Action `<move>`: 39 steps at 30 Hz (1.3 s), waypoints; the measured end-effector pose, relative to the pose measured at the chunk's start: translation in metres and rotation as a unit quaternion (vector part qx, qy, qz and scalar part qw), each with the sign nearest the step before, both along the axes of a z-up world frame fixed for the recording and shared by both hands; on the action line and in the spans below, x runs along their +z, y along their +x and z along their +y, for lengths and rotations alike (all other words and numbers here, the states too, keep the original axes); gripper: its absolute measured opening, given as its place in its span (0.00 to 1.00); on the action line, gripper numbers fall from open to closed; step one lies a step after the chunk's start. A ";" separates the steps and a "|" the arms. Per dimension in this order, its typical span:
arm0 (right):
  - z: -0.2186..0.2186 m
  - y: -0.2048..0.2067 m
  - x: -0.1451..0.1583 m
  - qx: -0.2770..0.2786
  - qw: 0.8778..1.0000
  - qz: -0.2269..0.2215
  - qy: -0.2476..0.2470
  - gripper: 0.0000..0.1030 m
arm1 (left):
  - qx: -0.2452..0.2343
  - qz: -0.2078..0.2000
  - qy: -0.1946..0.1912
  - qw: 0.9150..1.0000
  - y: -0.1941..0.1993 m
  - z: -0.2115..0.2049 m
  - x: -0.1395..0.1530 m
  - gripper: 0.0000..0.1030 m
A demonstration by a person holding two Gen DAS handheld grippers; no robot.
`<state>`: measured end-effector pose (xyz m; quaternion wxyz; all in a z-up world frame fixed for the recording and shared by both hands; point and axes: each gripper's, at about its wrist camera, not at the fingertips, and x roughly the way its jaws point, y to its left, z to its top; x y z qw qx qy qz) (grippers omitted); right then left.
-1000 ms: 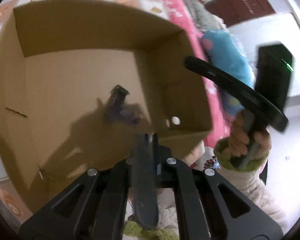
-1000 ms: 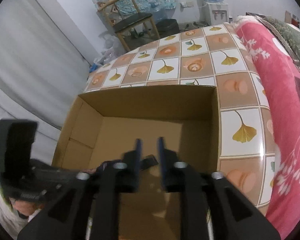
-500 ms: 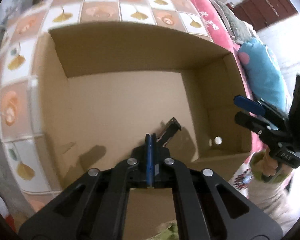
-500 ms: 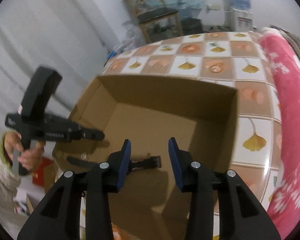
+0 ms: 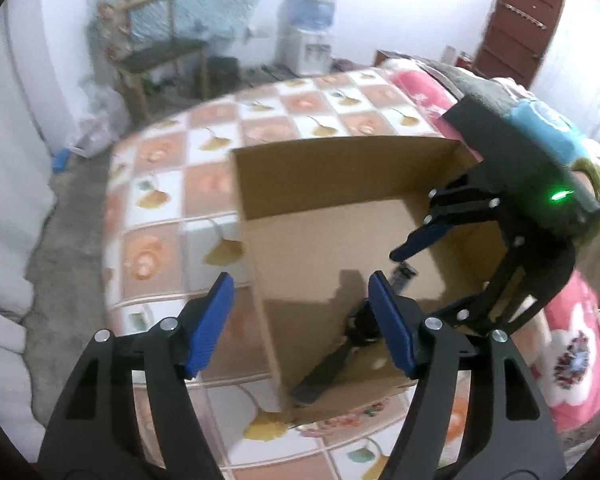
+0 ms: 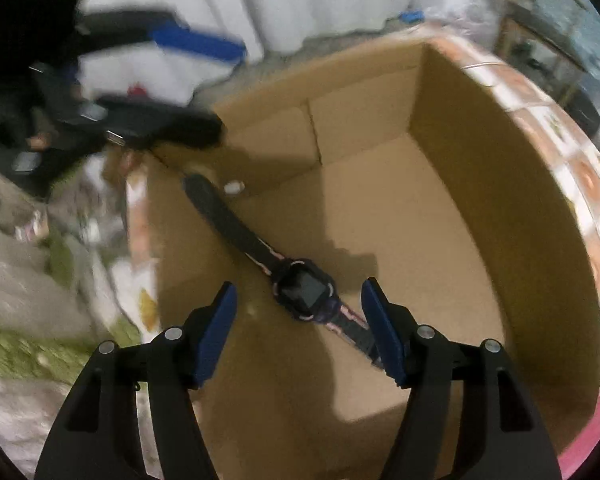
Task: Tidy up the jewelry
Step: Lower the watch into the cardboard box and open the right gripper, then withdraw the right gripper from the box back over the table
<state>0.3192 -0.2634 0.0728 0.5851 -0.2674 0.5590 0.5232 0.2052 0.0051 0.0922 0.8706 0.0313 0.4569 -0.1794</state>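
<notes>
Both grippers have shifted since the earlier frames: the left gripper [image 5: 300, 320], whose blue pads were pressed together low over the box floor, now sits back at the bottom of its view with the room's far wall and a chair in sight, and its jaws have just been opening with nothing between them. The right gripper [image 6: 298, 328], earlier looking across the box from its near edge, now points steeply down into it, its jaws also having just opened wider.

Filling most of both views is the cardboard box [image 5: 340, 168], open at the top, resting on a checked bedcover [image 5: 172, 200] with orange and leaf-print squares; a pink floral blanket [image 5: 572, 352] lies at the lower right of the left view.

In the left view the right gripper [image 5: 416, 240] reaches in from the right edge over the box, a green light glowing on its body, its fingers spread. In the right view the left gripper [image 6: 188, 80] is a blurred shape at the upper left, beyond the box's corner, with its fingers apart.

On the box floor lies a dark watch [image 6: 304, 290] with a square screen and pink-edged strap, stretched diagonally from the upper left towards the lower right. Its face sits between the right gripper's spread blue pads [image 6: 216, 332], but they do not press on it. In the left view the watch [image 5: 328, 368] shows partly behind the left gripper's right-hand finger.
</notes>
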 end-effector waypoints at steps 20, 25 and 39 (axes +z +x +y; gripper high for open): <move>-0.020 0.011 -0.041 0.059 0.994 0.066 -0.065 0.62 | 0.053 -0.040 -0.023 0.998 -0.040 0.025 -0.015 0.75; -0.030 0.018 -0.036 0.049 0.994 0.059 -0.076 0.45 | 0.062 -0.040 -0.038 0.997 -0.050 0.031 -0.018 0.78; -0.080 0.066 0.001 -0.070 0.997 0.023 -0.038 0.19 | 0.075 -0.029 -0.043 0.996 -0.070 0.051 -0.028 0.78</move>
